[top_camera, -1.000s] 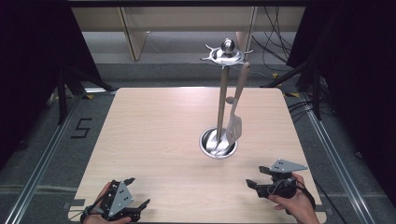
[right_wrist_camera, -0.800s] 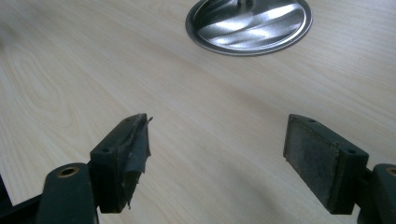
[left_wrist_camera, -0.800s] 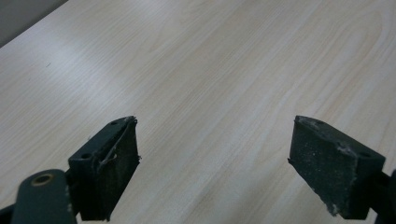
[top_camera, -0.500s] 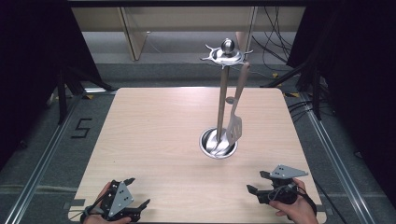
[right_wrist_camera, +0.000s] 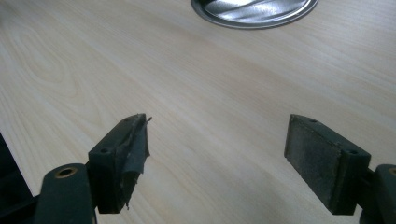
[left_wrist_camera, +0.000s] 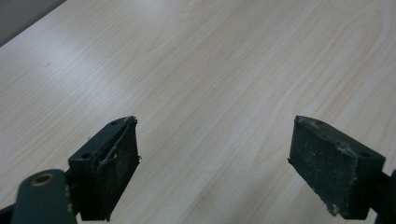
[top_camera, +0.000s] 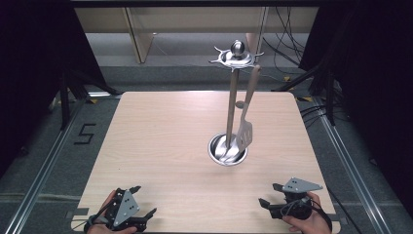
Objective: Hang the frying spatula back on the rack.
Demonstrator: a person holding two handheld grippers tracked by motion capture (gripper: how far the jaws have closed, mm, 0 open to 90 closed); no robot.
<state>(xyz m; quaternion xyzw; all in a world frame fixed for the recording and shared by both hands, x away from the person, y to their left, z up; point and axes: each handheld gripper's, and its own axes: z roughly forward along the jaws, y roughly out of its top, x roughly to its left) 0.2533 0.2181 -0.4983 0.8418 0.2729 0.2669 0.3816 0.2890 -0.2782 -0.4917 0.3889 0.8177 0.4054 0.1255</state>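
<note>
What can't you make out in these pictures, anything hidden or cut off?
- Round metal base of the utensil stand: the right gripper view's top edge cuts it off, along with everything above it.
- Spatula in the high view: too small to tell how it hooks onto the stand's top.
- Left hand: the high view's bottom edge cuts it off.
- Stand's base interior: reflections hide whether anything lies inside.

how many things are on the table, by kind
stand: 1
spatula: 1, hanging from the stand
grippers: 2, left and right, both open at the near edge
total: 4
</note>
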